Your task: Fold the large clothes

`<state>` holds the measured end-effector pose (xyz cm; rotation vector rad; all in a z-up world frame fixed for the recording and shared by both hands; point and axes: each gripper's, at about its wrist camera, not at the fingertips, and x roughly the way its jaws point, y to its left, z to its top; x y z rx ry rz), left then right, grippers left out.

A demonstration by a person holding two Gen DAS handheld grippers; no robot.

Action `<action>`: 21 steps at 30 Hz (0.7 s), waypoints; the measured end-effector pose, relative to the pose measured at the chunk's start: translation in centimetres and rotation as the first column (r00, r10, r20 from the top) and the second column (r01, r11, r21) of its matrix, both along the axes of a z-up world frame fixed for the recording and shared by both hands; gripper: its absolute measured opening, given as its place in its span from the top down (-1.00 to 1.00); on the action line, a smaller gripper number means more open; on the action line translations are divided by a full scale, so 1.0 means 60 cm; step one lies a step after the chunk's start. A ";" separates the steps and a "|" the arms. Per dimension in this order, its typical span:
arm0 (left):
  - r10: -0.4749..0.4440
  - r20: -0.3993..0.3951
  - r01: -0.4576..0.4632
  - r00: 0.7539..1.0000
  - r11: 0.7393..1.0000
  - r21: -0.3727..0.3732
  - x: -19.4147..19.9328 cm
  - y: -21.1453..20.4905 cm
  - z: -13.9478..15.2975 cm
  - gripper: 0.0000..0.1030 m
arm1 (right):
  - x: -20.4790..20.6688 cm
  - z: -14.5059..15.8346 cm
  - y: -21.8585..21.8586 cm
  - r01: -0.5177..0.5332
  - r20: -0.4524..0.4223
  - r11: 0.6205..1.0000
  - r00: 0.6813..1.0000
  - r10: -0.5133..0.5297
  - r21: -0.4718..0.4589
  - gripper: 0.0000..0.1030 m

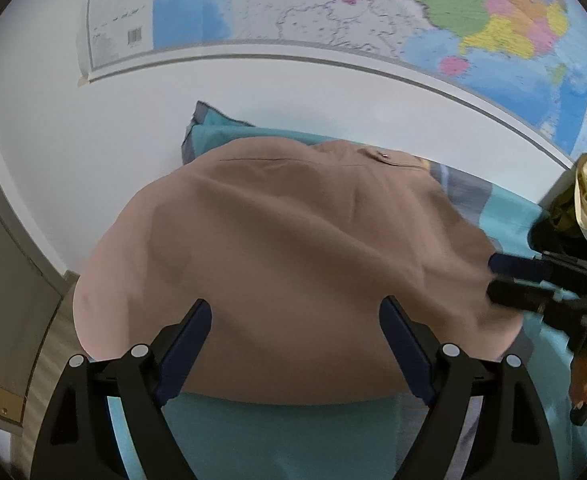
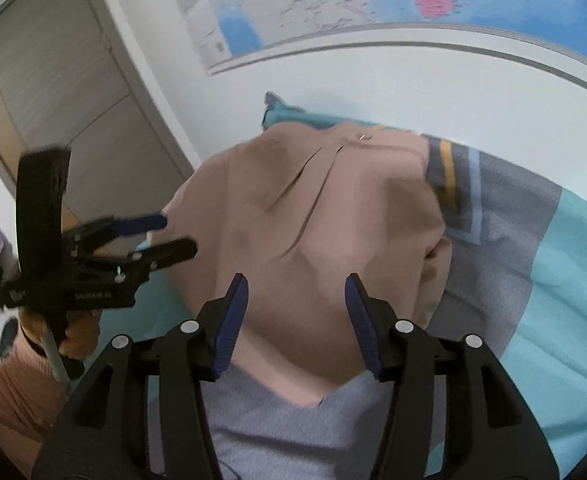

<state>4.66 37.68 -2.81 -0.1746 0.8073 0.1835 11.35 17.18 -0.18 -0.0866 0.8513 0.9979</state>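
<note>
The bed [image 1: 277, 436], spread with a teal and grey cover, carries everything here, and a wall map [image 1: 373, 4] hangs above its far edge. On the bed lies the tan garment [image 1: 285, 248], already doubled into a broad bundle; its seam and small metal snap point toward the map, so its long axis appears to run from the near edge of the bed away to the wall.

The left gripper [image 1: 295, 316] hovers over the garment's near edge with its fingers spread wide and nothing between them. The right gripper [image 2: 295, 296] hangs over the near right part of the garment, also parted and empty, just ahead of the garment's loose corner, which overlaps the grey stripe of the cover.

Each gripper shows at the garment's side in the other's view, apparently close to the cloth's side edges, though contact cannot be told. Both grippers look about equally near; the garment lies straight ahead and below each, so the next fold likely starts from the near hem.
</note>
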 end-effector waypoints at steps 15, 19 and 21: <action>0.009 -0.067 -0.009 0.998 1.000 0.006 0.016 -0.026 -0.037 -0.61 | -0.016 -0.054 0.014 -0.039 -0.071 0.998 0.997 0.035 -0.058 0.02; 0.011 -0.052 -0.012 0.999 1.000 -0.014 0.008 -0.030 -0.031 -0.61 | -0.022 -0.037 -0.006 -0.029 -0.057 0.999 0.998 0.027 -0.024 0.02; 0.013 -0.046 -0.014 0.999 1.000 -0.022 0.005 -0.033 -0.030 -0.63 | -0.029 -0.029 -0.014 -0.026 -0.040 0.999 0.999 0.025 -0.021 0.01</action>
